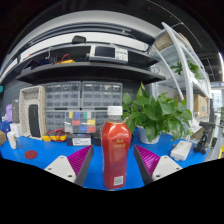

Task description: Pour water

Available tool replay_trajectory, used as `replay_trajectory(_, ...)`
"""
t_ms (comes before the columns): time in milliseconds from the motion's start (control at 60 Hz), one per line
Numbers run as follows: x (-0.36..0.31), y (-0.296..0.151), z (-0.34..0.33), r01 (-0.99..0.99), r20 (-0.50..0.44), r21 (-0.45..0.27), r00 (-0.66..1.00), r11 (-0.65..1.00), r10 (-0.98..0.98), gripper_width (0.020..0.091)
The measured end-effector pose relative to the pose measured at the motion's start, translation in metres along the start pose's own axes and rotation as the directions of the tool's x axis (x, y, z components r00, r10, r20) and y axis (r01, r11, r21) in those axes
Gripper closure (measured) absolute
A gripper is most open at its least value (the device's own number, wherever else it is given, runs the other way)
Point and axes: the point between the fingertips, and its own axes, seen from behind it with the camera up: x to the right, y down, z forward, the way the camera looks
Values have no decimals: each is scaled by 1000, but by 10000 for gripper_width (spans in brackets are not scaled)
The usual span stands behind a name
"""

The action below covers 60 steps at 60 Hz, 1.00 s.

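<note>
Seemingly only one view is offered, the one from the gripper [115,165] itself, looking forward along its two fingers. A red bottle [116,152] with a white cap and a pale label low on its side is seen standing upright between the fingers, its base hidden below the fingertips. The purple pads [78,160] on the inner faces are spread to either side of the bottle; a narrow strip of blue can be made out between each pad and the bottle's wall, so the fingers are apart about it and no press on it can be confirmed. The blue counter [45,155] is spread out under and ahead of the gripper. Beyond the bottle and off to the right, a leafy green plant [160,112] is seen. Directly behind the bottle, further back, a block of small grey drawer units [85,98] is set against the wall, with some small coloured items in front of it that are too small to be named. To the left of the fingers a small red round object [31,155] is lying on the counter. A white shelving rack [180,70] rises at the right, beyond the plant.
</note>
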Motion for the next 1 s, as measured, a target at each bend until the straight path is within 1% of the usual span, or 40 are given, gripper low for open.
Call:
replay_trajectory(50,1,2,14,0,14,-5,1000,1000,0,280)
replay_trajectory(117,3,4,27,-12,23,-13,1000,1000,13,356)
replay_trajectory(150,4,5,32,-20,22,-20,1000,1000,21,437)
replay_trajectory(183,3,6,36,-27,24,-28,999,999,27,535)
replay_trajectory(200,2,5,37,-31,26,-26,999,999,31,605)
replay_trajectory(233,3,5,38,-30,23,-22,999,999,30,616)
replay_trajectory(267,3,5,38,-17,21,-22,1000,1000,17,652)
replay_trajectory(300,3,5,38,-12,20,-25,1000,1000,12,708)
replay_trajectory(317,1,6,38,-7,20,-19,1000,1000,8,674)
replay_trajectory(333,1,6,38,0,20,-15,1000,1000,0,773)
replay_trajectory(350,2,7,38,7,17,-12,1000,1000,-7,782)
replay_trajectory(367,1,6,38,13,15,-7,1000,1000,-13,810)
replay_trajectory(400,0,6,38,27,16,-4,1000,1000,-27,842)
replay_trajectory(617,-12,3,39,132,-2,-10,991,991,-132,847)
replay_trajectory(717,-28,-4,41,239,5,-6,971,971,-239,846)
replay_trajectory(833,-80,-15,47,426,31,14,904,904,-427,847)
replay_trajectory(950,-149,-23,55,599,77,54,795,799,-602,847)
replay_trajectory(1000,-181,-26,59,666,93,81,736,742,-671,846)
